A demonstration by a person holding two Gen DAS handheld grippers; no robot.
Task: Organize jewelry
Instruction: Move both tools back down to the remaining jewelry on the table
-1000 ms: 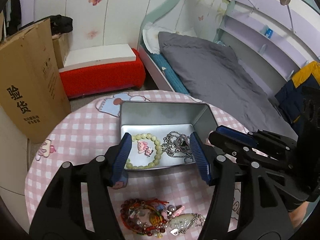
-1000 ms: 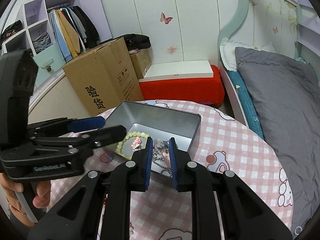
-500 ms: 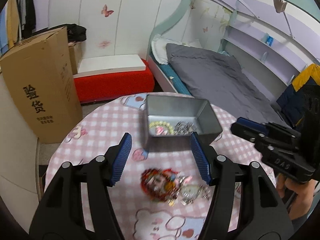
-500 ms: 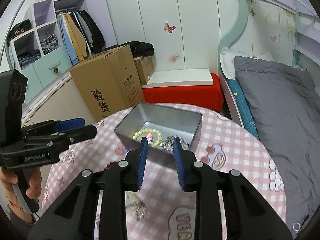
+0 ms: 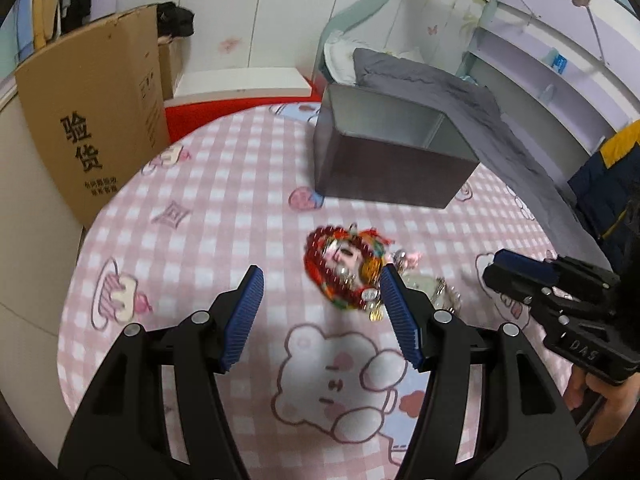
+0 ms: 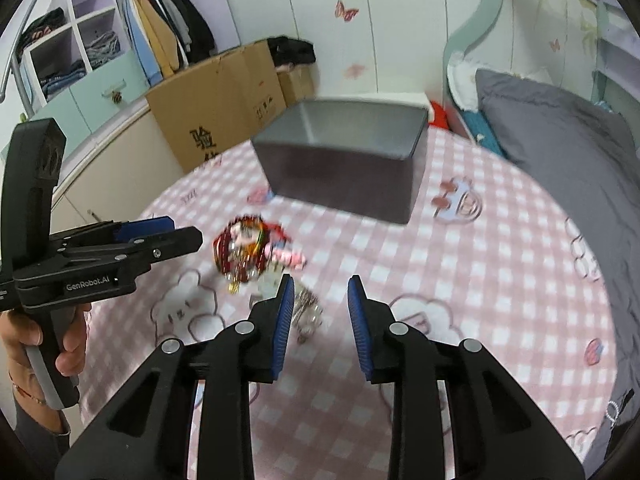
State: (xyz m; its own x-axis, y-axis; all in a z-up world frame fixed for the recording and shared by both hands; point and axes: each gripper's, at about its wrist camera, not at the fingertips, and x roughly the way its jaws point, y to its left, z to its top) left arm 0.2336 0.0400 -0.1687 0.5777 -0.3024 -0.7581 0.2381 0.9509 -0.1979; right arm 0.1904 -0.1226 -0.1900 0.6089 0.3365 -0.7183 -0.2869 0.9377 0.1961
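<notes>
Jewelry: one tangled heap of red beaded bracelets (image 5: 344, 268) with gold and pink bits, lying on the pink checked tablecloth (image 5: 208, 200) of a round table, in front of the metal tin (image 5: 384, 152) and apart from it. A silvery chain piece (image 6: 306, 312) lies at the heap's near edge. Tin: grey, open-topped, standing upright toward the far side of the table; its contents cannot be seen from this angle. Left gripper (image 5: 320, 312): held above the cloth, jaws wide apart, nothing between them, the heap just beyond its right fingertip. Right gripper (image 6: 320, 316): jaws partly apart, having just been opening, nothing clamped; the chain piece lies below its left finger. Cardboard box (image 6: 216, 108) stands behind the table; grey bedding (image 6: 560, 152) lies to the right.
</notes>
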